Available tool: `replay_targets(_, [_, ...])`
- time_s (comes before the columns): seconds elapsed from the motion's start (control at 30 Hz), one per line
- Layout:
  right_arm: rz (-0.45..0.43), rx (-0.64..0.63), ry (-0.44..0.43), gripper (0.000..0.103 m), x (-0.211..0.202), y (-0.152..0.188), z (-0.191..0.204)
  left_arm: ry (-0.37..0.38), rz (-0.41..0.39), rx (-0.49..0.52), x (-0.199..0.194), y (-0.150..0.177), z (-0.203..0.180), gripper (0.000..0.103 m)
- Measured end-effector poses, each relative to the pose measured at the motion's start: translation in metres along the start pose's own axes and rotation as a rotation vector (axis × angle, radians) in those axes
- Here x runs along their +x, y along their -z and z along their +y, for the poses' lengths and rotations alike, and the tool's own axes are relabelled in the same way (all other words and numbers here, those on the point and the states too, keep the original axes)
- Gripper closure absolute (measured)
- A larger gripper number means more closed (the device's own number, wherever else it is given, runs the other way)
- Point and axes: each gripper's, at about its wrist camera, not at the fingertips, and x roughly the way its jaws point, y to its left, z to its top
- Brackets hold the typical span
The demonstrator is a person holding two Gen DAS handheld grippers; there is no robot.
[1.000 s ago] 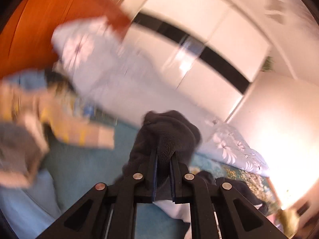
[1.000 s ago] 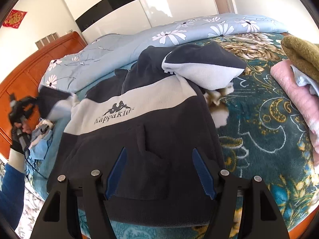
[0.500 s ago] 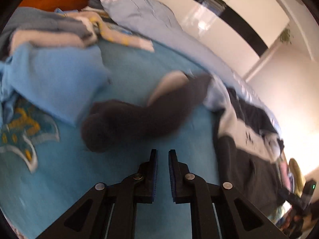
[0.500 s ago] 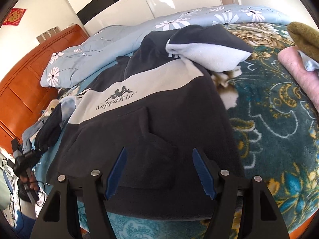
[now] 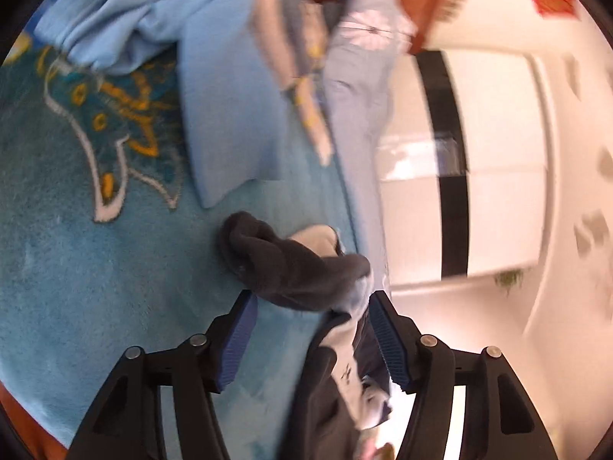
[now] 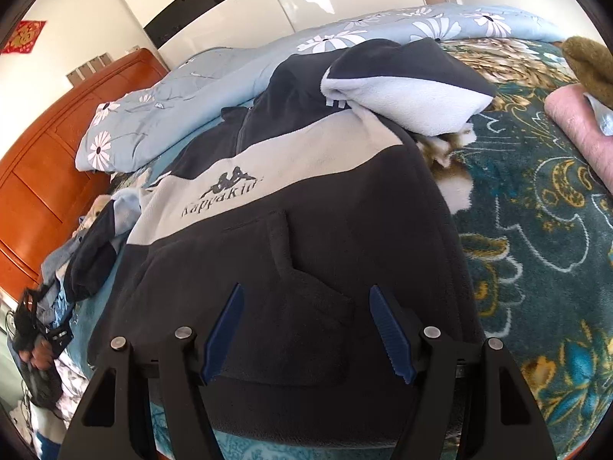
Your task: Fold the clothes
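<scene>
While my left tongs [image 5: 312,329] hang open over the loose sleeve [image 5: 291,264], the fold can slip.
Sweater [image 6: 291,237] lies flat on the bed blanket [image 6: 536,260], its other sleeve [image 6: 398,88] already folded across the chest; my right tongs [image 6: 306,329] hover open above the hem, gripping nothing. Risk: the left sleeve sits bunched off the body, so I may pinch blanket with it or drag the sweater crooked. Versus a second ago: the left jaws were clamped on this sleeve in the air, then have just been opening, sleeve end now between them unpressed; right tongs unchanged.
</scene>
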Motion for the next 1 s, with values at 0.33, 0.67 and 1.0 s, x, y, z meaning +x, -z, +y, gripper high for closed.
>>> replay_targets(0.33, [0.007,-0.027,-0.007,0.033,0.002,0.004,-0.001,0.056,0.047,-0.299,0.015,-0.005,0.035,0.040])
replay_targets(0.67, [0.011,-0.046,-0.016,0.033,0.002,0.007,-0.003,0.020,0.049,-0.271,0.012,0.010,0.042,0.075])
replay_targets(1.0, [0.037,-0.077,-0.002,0.033,0.005,0.005,-0.003,-0.185,0.022,0.207,0.050,-0.060,-0.105,0.077])
